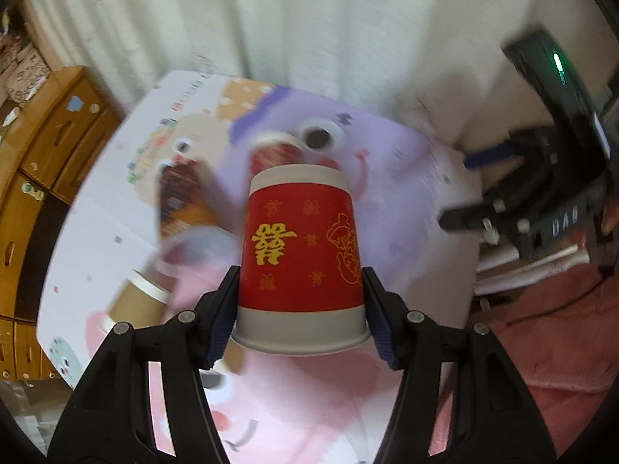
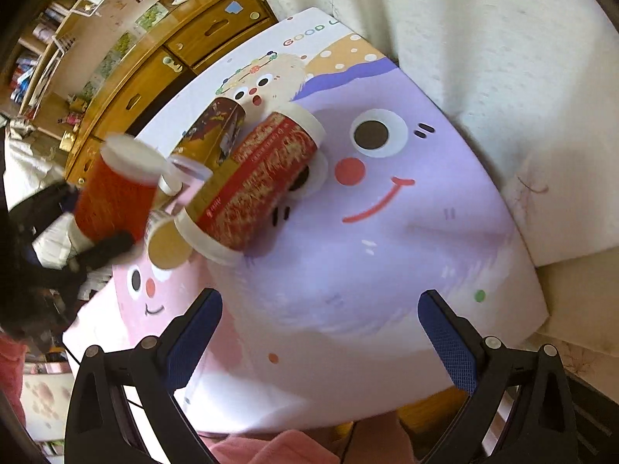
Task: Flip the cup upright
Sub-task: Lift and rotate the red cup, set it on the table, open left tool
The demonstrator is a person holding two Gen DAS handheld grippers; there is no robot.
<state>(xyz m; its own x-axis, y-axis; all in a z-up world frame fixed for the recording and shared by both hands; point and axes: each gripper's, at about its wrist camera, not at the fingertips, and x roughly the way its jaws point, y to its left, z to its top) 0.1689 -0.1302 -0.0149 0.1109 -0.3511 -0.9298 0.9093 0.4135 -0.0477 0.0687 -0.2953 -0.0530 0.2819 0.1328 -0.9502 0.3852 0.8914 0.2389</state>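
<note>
My left gripper [image 1: 300,309] is shut on a red paper cup [image 1: 300,259] with gold characters. The cup is upside down, its rim toward the camera, held above the cartoon table mat [image 1: 387,201]. In the right wrist view the same red cup [image 2: 116,193] appears at the left, blurred, lifted off the table. My right gripper [image 2: 321,340] is open and empty above the mat's near part [image 2: 367,270]; it also shows at the right of the left wrist view [image 1: 483,224].
Several other cups lie on the mat: a red patterned cup on its side [image 2: 259,178], a dark printed cup [image 2: 216,131], a brown cup [image 2: 166,243] and a clear one [image 2: 185,178]. A wooden cabinet [image 2: 154,77] stands left; white curtain [image 2: 503,58] behind.
</note>
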